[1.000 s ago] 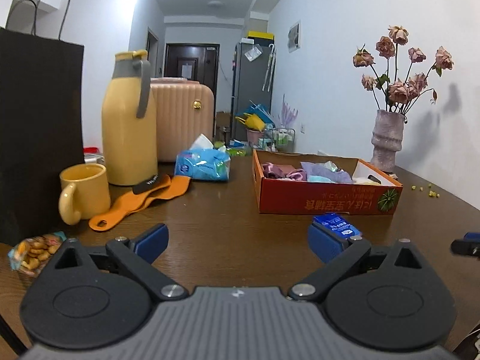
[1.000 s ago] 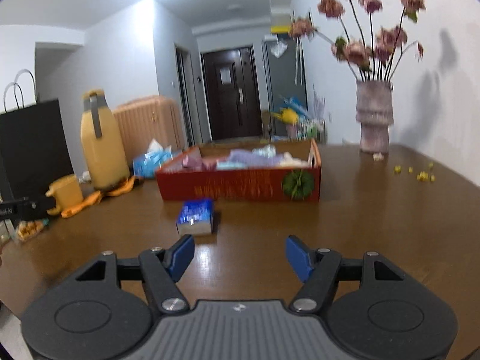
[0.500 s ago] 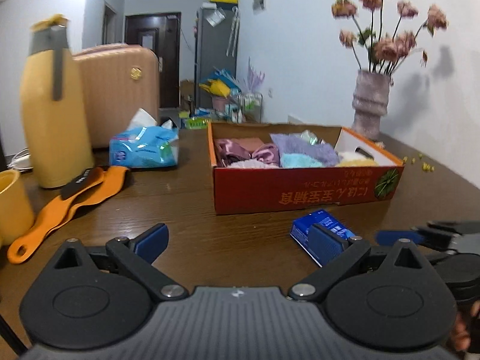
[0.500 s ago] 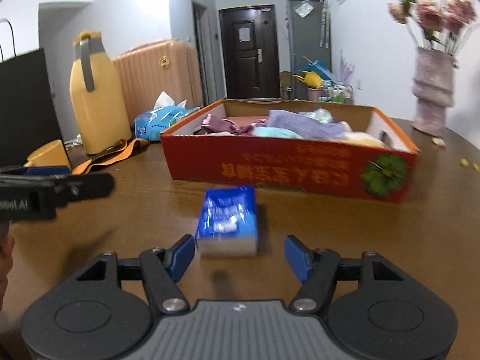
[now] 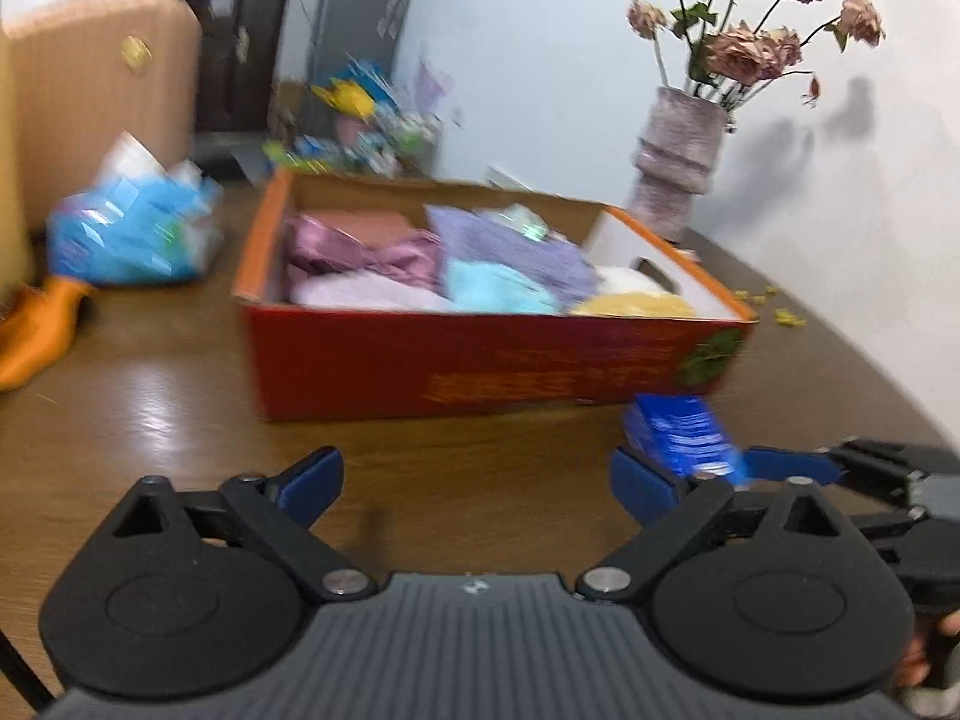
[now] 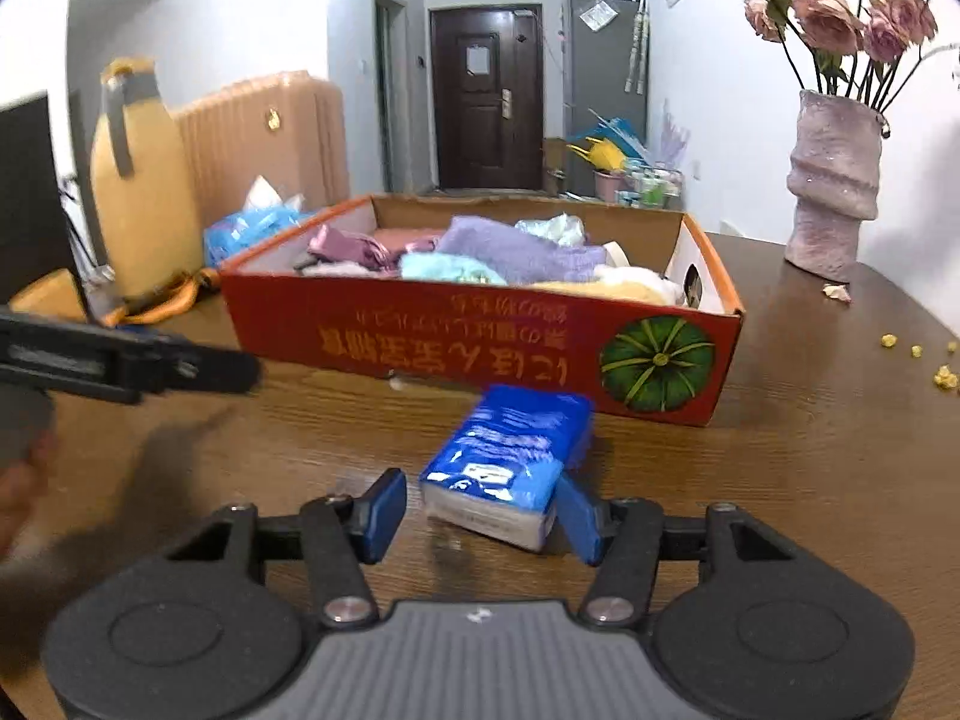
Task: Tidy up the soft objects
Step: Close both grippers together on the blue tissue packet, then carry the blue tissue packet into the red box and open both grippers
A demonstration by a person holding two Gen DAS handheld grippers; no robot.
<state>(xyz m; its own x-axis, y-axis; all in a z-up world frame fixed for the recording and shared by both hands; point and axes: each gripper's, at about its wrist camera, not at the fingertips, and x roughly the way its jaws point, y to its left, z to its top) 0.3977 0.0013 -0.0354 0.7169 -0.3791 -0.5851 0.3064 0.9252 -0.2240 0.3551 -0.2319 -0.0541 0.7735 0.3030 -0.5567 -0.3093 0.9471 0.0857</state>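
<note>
As the right gripper's (image 6: 477, 519) fingers closed around it ungripped, the tissue pack (image 6: 501, 471) looked light and squashy (best pinched across its long sides); the left gripper (image 5: 477, 477) gaped empty.

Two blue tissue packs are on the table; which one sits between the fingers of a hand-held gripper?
The small flat blue tissue pack in front of the red box, between the right hand-held gripper fingers. The crinkly one lies behind the box.

White walls (image 6: 252, 30), dark door (image 6: 486, 96), wooden table (image 6: 810, 450)

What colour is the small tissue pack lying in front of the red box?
Blue with white print; the tissue pack shows best in the right wrist view.
</note>
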